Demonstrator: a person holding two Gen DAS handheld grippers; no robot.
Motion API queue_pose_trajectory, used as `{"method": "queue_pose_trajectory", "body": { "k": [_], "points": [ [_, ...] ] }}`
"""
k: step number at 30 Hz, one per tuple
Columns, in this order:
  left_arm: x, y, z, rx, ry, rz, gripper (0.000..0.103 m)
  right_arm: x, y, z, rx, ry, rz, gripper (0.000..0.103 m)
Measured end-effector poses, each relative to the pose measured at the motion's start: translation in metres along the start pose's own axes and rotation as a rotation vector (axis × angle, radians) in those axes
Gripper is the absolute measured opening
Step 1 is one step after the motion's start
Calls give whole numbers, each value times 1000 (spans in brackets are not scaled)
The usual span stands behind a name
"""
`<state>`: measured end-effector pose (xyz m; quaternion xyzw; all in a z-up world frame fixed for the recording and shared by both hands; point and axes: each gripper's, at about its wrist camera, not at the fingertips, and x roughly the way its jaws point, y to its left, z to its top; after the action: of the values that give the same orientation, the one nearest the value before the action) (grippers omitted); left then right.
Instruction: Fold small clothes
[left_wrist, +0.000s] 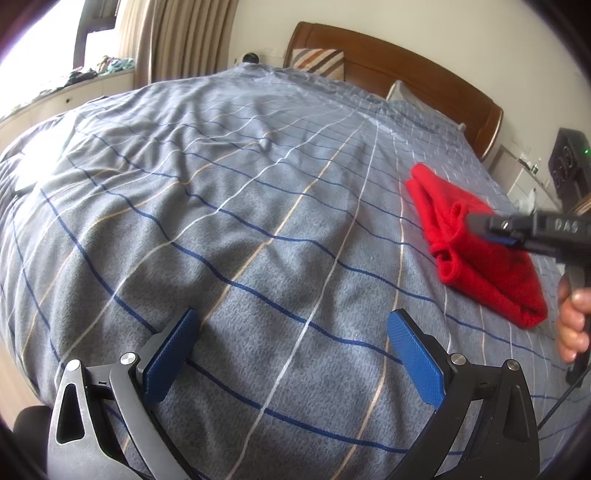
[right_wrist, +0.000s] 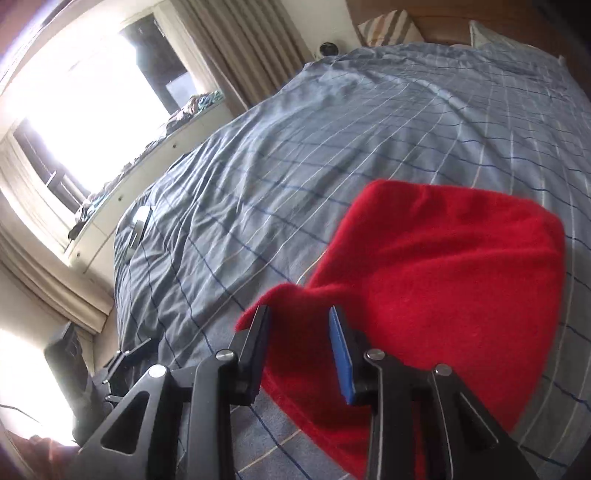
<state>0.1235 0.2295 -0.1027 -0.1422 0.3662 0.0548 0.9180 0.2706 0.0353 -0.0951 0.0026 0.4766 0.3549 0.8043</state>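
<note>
A bedroom, daylight from the window: a red garment (left_wrist: 476, 251), folded into a rough wedge, lies on the grey checked bedspread (left_wrist: 229, 206) toward the bed's right side, w/ a rolled hem bunched along its near edge. The left gripper (left_wrist: 291, 350) hangs over bare bedspread well apart from the garment, jaws spread wide, blue pads (left_wrist: 171, 354) w/ nothing between them. The right gripper (right_wrist: 299, 325) points down at the garment's near-left corner; its jaws stand only partly open, approx. a narrow gap, & red cloth shows in that gap. Pads don't appear to press on the fabric, so no grip seen. In the left wrist view the right gripper's tip (left_wrist: 480, 223) sits over the garment's middle, a hand (left_wrist: 572, 321) on its handle at the frame's right edge. Wooden headboard (left_wrist: 399, 66) & a striped pillow (left_wrist: 319, 62) at the far end; curtains (left_wrist: 177, 37) beside the window.
</note>
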Motion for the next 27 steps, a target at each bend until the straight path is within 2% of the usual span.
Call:
{"method": "queue_pose_trajectory", "body": {
  "k": [2, 5, 9, 13, 16, 18, 21, 27],
  "points": [
    [0, 0, 0, 4, 1, 0, 102, 17, 7, -12, -55, 79, -23, 22],
    [0, -1, 0, 2, 3, -2, 102, 4, 13, -22, -115, 111, -38, 21],
    [1, -2, 0, 1, 6, -3, 102, -37, 17, -29, -154, 62, -73, 21],
    [1, -3, 1, 1, 7, -4, 102, -77, 6, -40, -150, -41, -181, 21],
    [1, -3, 0, 8, 7, 3, 102, -85, -9, -51, -92, -83, -241, 21],
    [2, -4, -1, 18, 9, 10, 102, -78, -21, -60, -58, -62, -267, 21],
    [1, -6, -3, 29, 10, 14, 102, -64, -34, -75, -20, -27, -272, 21],
    [2, -10, -5, 62, 16, 35, 102, -78, -35, -95, 49, -74, -240, 22]
  ]
}}
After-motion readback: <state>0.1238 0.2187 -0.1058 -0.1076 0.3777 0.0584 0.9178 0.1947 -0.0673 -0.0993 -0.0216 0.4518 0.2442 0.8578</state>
